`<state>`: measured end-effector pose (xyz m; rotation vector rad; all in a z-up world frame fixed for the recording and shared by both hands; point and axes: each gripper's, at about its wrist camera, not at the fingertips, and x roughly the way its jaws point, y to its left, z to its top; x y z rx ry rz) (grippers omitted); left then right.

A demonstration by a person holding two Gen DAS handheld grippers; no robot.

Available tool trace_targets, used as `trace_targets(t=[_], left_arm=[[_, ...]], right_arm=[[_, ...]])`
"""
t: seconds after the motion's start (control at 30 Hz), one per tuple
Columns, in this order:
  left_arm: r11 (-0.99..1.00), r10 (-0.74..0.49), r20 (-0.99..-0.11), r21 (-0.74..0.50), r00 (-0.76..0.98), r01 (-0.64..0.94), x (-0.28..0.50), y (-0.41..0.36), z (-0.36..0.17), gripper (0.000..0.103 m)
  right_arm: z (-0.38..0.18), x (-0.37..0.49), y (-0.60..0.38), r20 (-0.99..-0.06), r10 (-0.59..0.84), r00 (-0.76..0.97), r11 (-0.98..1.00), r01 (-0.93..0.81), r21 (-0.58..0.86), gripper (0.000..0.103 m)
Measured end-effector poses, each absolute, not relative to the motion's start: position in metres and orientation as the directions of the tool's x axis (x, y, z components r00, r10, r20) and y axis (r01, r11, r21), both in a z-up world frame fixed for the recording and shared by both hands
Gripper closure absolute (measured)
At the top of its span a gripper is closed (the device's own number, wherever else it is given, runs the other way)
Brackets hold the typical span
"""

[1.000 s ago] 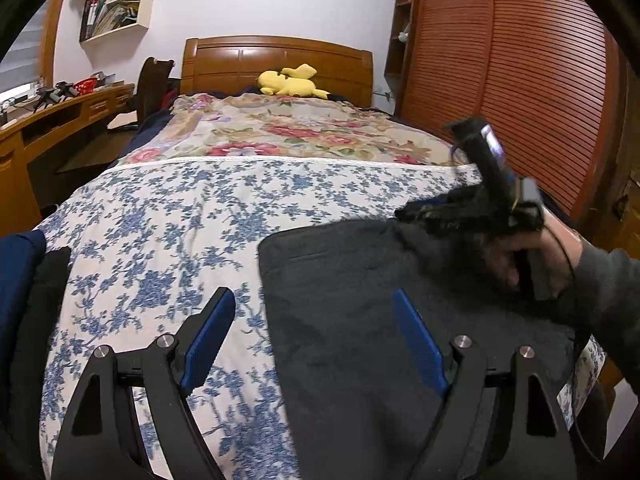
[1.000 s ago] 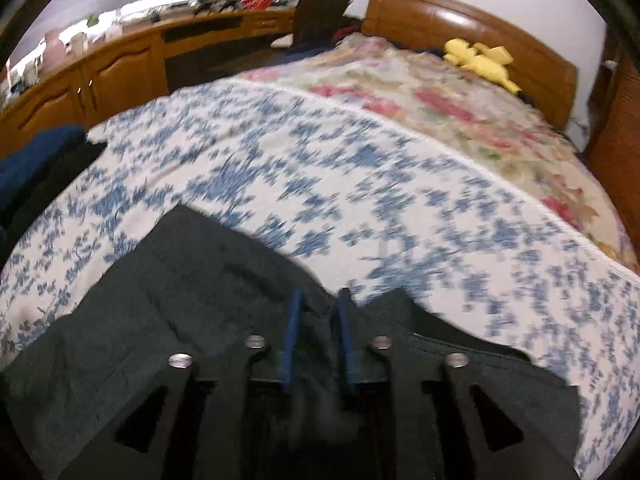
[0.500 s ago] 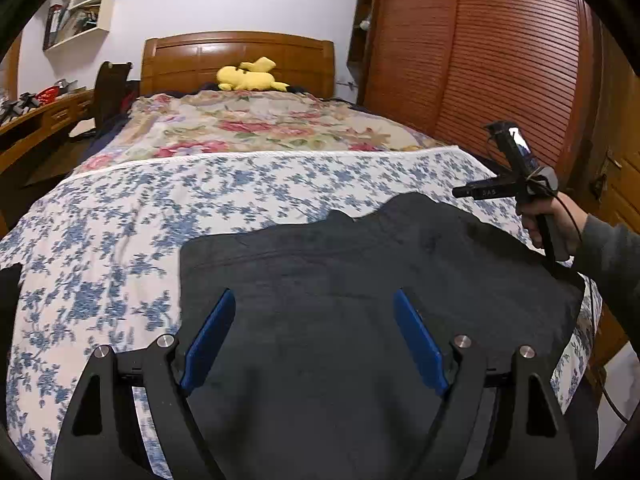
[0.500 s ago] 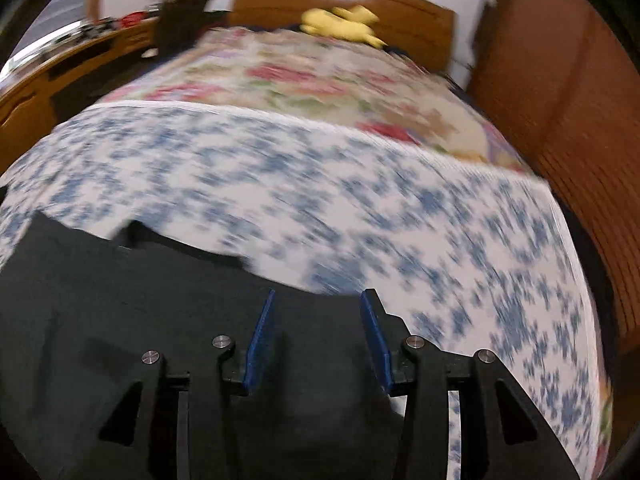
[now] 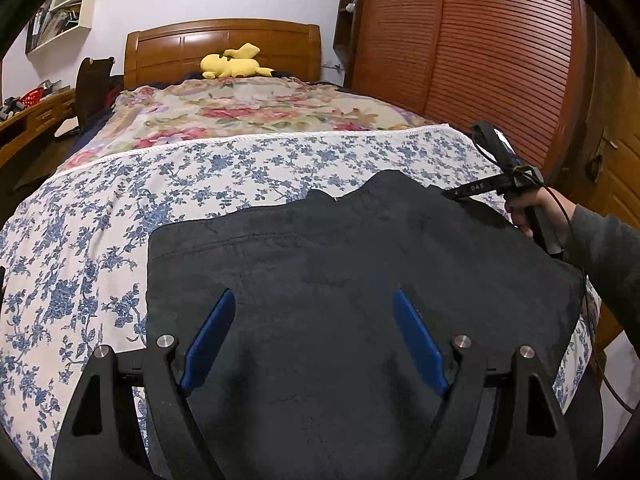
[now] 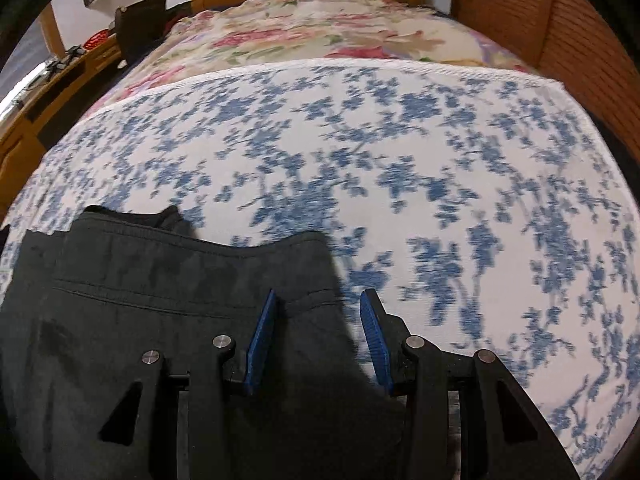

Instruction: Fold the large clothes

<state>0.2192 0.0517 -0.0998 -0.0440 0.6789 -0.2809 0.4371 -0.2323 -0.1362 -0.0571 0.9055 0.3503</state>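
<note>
1. Lying flat on the blue-and-white floral bedsheet [image 5: 100, 248], at the near end of the wooden bed with the curved brown headboard [image 5: 224, 46]: a large dark charcoal garment of soft, fleecy cloth [image 5: 340, 264], its stitched band running across the end nearer the headboard.
2. Hovering over the garment's near part, well away from the headboard: the left gripper [image 5: 314, 338], black-framed with blue pads, standing wide apart and released, nothing pinched between the pads, dark cloth showing below them.
3. Hanging over the garment's edge on the wardrobe side of the bed: the right gripper [image 6: 318, 338], blue pads apart and closing, clamped on nothing; dark cloth and a strip of sheet showing beneath the gap, contact impossible to tell.
4. Showing in the left view too, at the garment's far right corner: the right gripper [image 5: 472, 189], gripped by a hand [image 5: 536, 216] in a grey sleeve [image 5: 608, 248].
5. Resting by the headboard, beyond a floral pink-and-beige quilt [image 5: 248, 108]: a yellow plush toy [image 5: 234, 65].
6. Standing beside the bed: a slatted brown wardrobe [image 5: 472, 40].
</note>
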Motion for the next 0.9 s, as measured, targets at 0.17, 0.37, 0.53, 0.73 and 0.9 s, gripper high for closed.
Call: trace_targets(t=[0.17, 0.37, 0.53, 0.73, 0.9], left_arm=[[0.961, -0.269, -0.617, -0.126, 0.74, 0.245, 0.219, 0.05, -0.1, 0.021], [0.962, -0.269, -0.614, -0.128, 0.742, 0.243, 0.218, 0.051, -0.099, 0.021], [0.961, -0.272, -0.61, -0.125, 0.744, 0.249, 0.215, 0.05, -0.096, 0.021], [0.958, -0.278, -0.6, -0.117, 0.75, 0.261, 0.207, 0.045, -0.091, 0.021], [0.955, -0.287, -0.589, -0.111, 0.755, 0.275, 0.196, 0.036, -0.086, 0.021]], right_arm=[[-0.12, 0.423, -0.224, -0.727, 0.268, 0.632, 0.928, -0.371, 0.019, 0.096], [-0.095, 0.423, -0.251, -0.638, 0.107, 0.762, 0.981, -0.186, -0.058, 0.097], [-0.11, 0.431, -0.259, -0.688, 0.047, 0.724, 0.986, -0.145, -0.085, 0.094], [-0.088, 0.399, -0.251, -0.674, 0.051, 0.737, 0.974, -0.186, -0.13, 0.068], [-0.082, 0.334, -0.259, -0.662, 0.135, 0.738, 0.965, -0.25, -0.082, 0.058]])
